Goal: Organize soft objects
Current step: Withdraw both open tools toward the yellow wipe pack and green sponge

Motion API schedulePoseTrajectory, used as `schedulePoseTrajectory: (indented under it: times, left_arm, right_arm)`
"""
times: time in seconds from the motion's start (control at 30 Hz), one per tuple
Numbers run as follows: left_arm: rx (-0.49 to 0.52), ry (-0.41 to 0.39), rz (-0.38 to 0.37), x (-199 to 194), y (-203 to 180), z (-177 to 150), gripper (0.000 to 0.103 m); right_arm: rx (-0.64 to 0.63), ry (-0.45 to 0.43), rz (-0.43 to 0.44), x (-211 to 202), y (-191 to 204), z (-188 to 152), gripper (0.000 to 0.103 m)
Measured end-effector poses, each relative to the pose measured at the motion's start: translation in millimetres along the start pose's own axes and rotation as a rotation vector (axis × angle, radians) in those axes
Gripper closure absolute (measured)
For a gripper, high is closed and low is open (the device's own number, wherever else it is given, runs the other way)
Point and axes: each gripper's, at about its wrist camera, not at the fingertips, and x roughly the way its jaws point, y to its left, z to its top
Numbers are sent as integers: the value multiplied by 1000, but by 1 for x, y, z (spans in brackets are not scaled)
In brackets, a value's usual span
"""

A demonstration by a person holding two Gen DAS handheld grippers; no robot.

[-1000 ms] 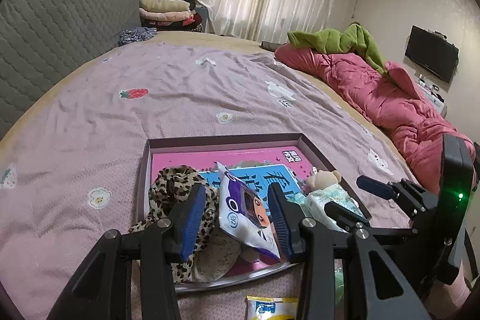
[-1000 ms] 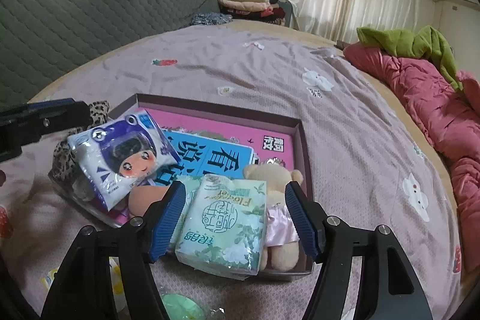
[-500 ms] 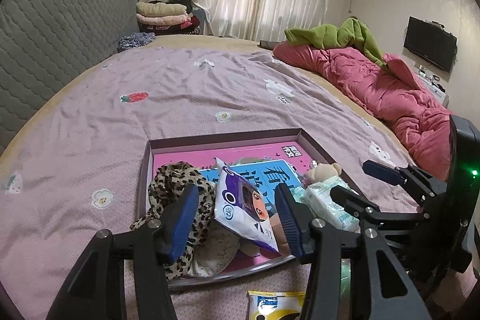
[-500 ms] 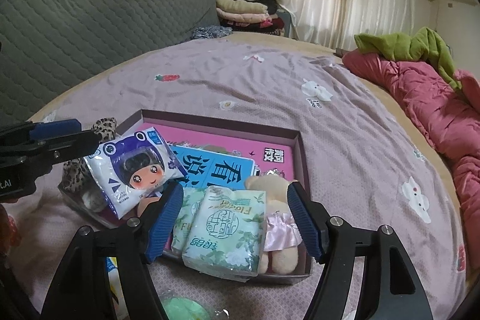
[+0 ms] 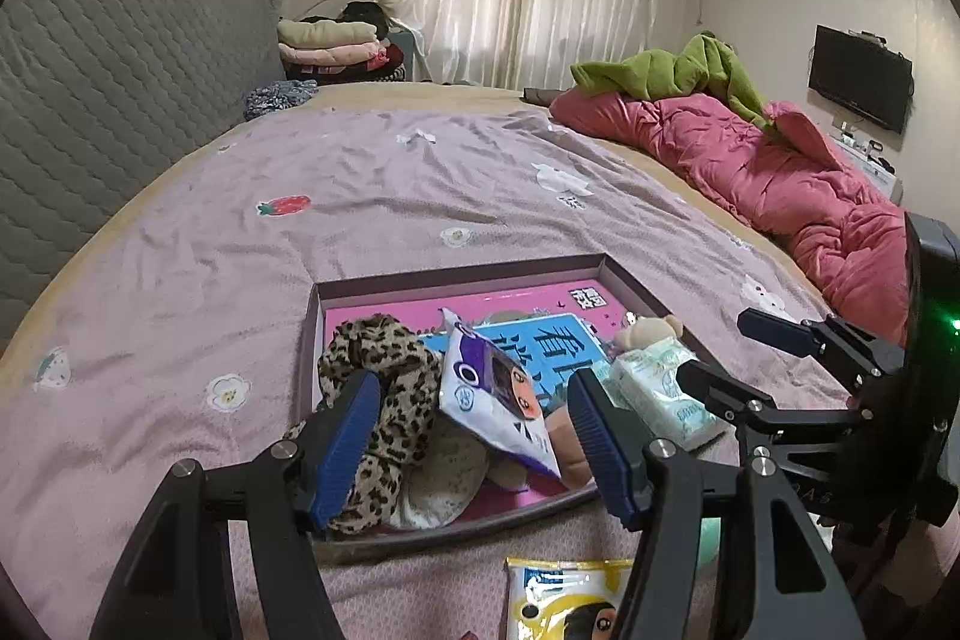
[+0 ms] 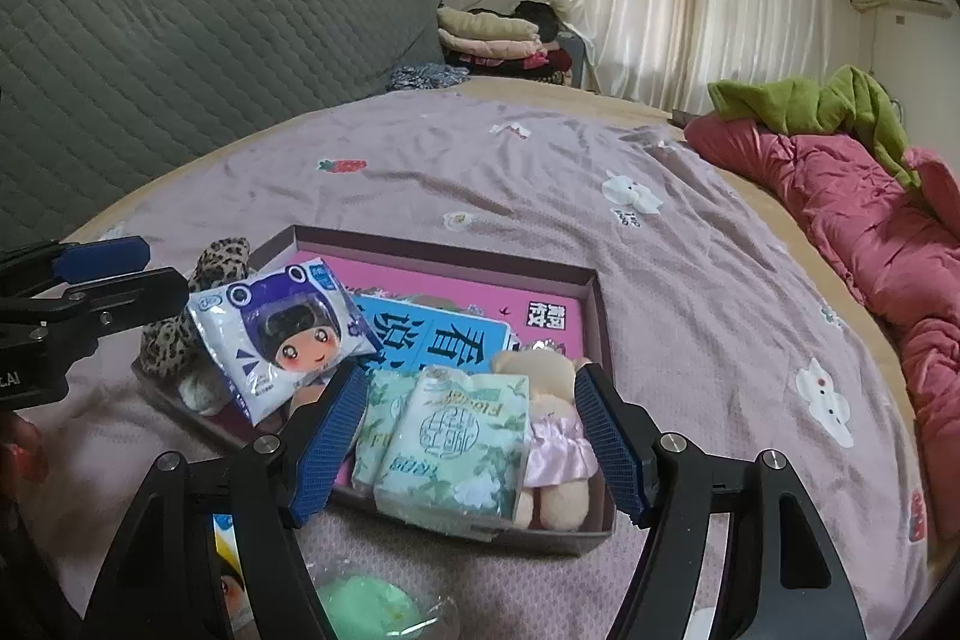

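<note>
Opening wider than a second ago, left gripper (image 5: pixel 474 445) stands apart, released from purple pack (image 5: pixel 492 400) leaning in the tray (image 5: pixel 456 277). Right gripper (image 6: pixel 471 436) open, over green tissue packs (image 6: pixel 450 445) at tray's near edge; bear (image 6: pixel 549 400) beside them; leopard cloth (image 5: pixel 384 382) at tray's left.

Leopard-print scarf (image 5: pixel 384 388), pink quilt (image 5: pixel 780 184), mauve bedspread (image 5: pixel 300 220).

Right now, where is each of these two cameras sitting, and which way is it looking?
Left wrist: on the left gripper, looking down at the tray on the bed; its open jaws, just widened, frame the purple tissue pack; the right gripper shows too.
Right wrist: on the right gripper, open around the green tissue pack; the left gripper shows at left.
Shared: tray, both packs, teddy bear.
</note>
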Motion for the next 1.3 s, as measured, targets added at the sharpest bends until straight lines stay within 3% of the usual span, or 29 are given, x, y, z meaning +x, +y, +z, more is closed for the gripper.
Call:
schedulePoseTrajectory:
  times: [0.3,0.67,1.3]
  left_arm:
    - [-4,-9,36,-14,-6,-10,38]
    - [-36,43,49,-24,-6,-26,38]
    - [-50,126,45,-43,-9,-54,38]
  right_arm:
    - [14,-17,-15,-20,-3,-8,29]
    - [78,20,-32,-40,-7,-24,29]
    - [107,67,15,-72,-1,-51,29]
